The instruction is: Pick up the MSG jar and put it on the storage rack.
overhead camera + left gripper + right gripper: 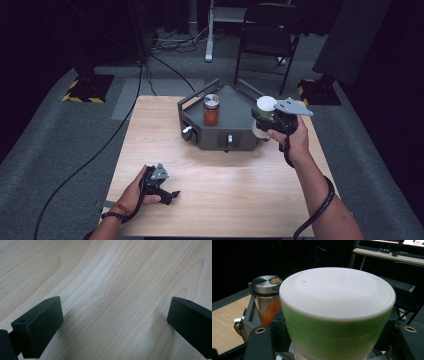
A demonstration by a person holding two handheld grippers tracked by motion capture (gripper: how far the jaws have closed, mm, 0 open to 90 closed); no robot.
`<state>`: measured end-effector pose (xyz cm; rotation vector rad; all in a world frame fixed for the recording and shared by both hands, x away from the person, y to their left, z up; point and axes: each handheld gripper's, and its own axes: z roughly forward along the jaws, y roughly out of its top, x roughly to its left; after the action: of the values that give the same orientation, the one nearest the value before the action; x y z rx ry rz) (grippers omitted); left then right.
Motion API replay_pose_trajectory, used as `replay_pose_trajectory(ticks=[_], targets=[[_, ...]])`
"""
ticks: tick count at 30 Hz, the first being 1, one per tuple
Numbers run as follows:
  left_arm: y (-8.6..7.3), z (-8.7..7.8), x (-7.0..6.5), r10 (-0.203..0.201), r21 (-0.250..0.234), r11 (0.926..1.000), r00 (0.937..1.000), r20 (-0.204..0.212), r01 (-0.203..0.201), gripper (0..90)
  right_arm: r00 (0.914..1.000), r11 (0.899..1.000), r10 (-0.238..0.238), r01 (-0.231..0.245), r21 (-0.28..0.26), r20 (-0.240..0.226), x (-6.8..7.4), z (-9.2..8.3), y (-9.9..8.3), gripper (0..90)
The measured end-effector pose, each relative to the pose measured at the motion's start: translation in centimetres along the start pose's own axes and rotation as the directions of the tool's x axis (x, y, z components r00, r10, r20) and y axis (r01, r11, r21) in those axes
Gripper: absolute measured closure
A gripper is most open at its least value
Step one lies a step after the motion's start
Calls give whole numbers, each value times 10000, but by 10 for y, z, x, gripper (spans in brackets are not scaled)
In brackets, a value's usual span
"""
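A green container with a white lid is held upright in my right gripper, whose jaws press on its sides just off the right end of the dark grey tray. In the right gripper view the container stands large between the two black jaws. A glass jar of orange-red contents with a metal lid stands upright inside the tray. My left gripper rests low on the wooden table near its front left; its jaws stand wide apart over bare wood.
The tray has raised rails and small knobs on its front face. A folding chair and stands are on the carpet beyond the table. Cables trail from both grippers.
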<state>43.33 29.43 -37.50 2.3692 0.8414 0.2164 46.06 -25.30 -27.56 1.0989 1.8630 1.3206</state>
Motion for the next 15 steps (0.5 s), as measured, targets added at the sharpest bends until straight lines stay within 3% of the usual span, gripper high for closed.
replay_pose_trajectory(ticks=[15], targets=[[0, 0, 0, -7, -4, 10000, 10000, -2, 7, 0, 10000, 9999, 91, -90, -43, 32, 6, 23, 11, 330]])
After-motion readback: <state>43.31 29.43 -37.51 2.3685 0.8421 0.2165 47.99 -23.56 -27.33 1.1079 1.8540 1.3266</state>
